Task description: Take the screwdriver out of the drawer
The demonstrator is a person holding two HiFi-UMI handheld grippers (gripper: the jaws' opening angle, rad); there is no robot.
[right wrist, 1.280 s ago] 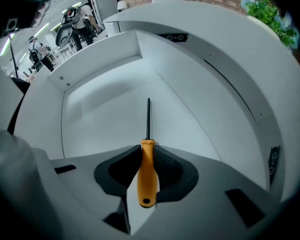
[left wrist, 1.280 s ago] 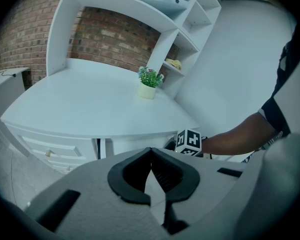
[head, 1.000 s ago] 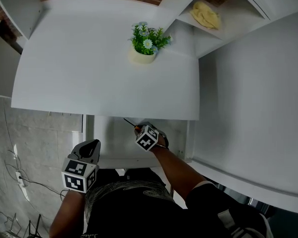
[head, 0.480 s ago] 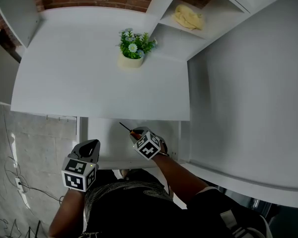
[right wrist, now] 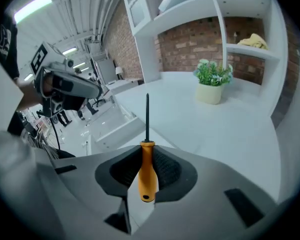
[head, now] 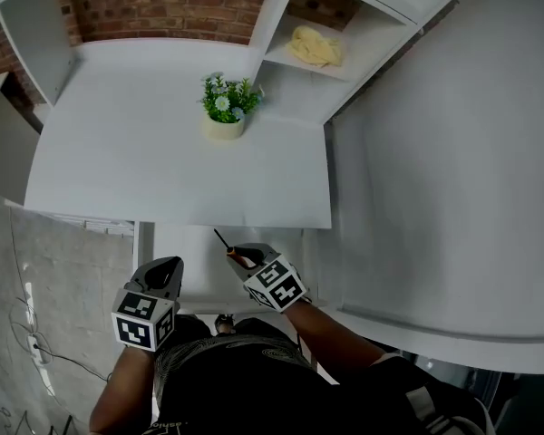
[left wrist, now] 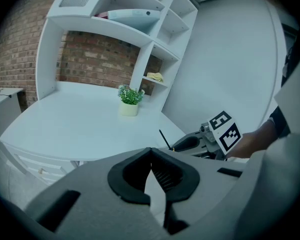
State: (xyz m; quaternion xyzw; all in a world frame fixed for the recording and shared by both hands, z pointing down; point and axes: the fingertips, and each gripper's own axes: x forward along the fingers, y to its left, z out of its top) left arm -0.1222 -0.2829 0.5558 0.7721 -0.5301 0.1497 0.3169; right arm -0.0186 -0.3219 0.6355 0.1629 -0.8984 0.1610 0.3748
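Orange-handled screwdriver (right wrist: 147,170) sits clamped in the right gripper (right wrist: 147,151), shaft pointing forward; left gripper (left wrist: 151,158) closed, empty.

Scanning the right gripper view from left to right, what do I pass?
left gripper → screwdriver → potted plant → yellow cloth

Grey left claw (head: 167,266), grey right claw (head: 237,254), black-and-white marker cubes (head: 143,319), black patterned shirt (head: 245,374)
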